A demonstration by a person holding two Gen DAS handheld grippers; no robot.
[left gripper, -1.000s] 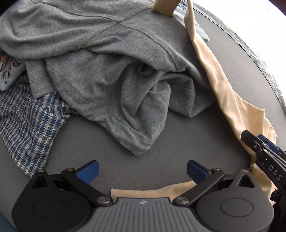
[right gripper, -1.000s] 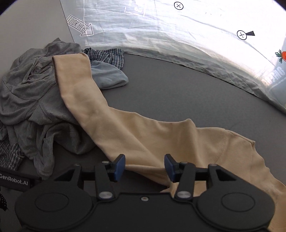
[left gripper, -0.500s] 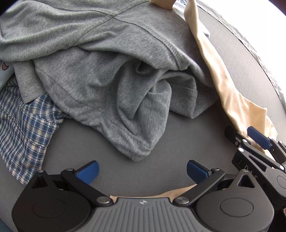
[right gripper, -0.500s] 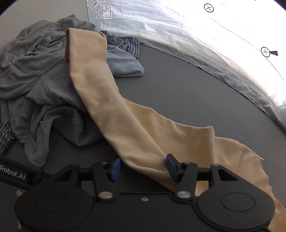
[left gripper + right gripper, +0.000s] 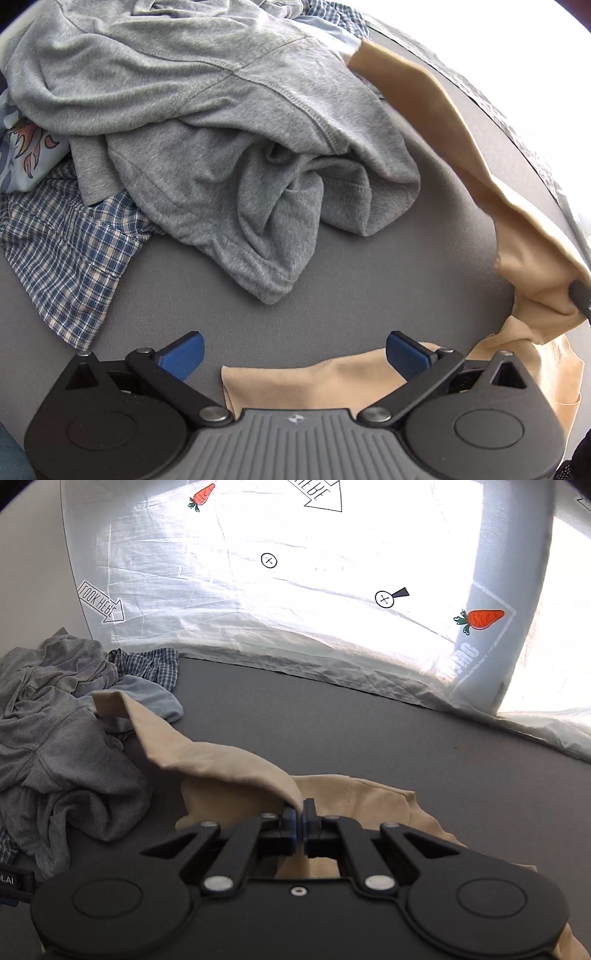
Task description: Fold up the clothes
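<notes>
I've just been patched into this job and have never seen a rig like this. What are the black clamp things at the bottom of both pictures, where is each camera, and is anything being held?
No robot arm here: a person holds a two-finger gripper in each hand, each carrying a fisheye camera looking forward along its fingers. One picture is the left wrist view, the other the right.

The left gripper is open, its blue pads apart over the tan garment. The right gripper is shut on that garment, lifting a fold off the grey table.

Also piled there: a grey sweatshirt, a blue checked shirt and a pale blue piece. A white printed sheet hangs behind.
</notes>
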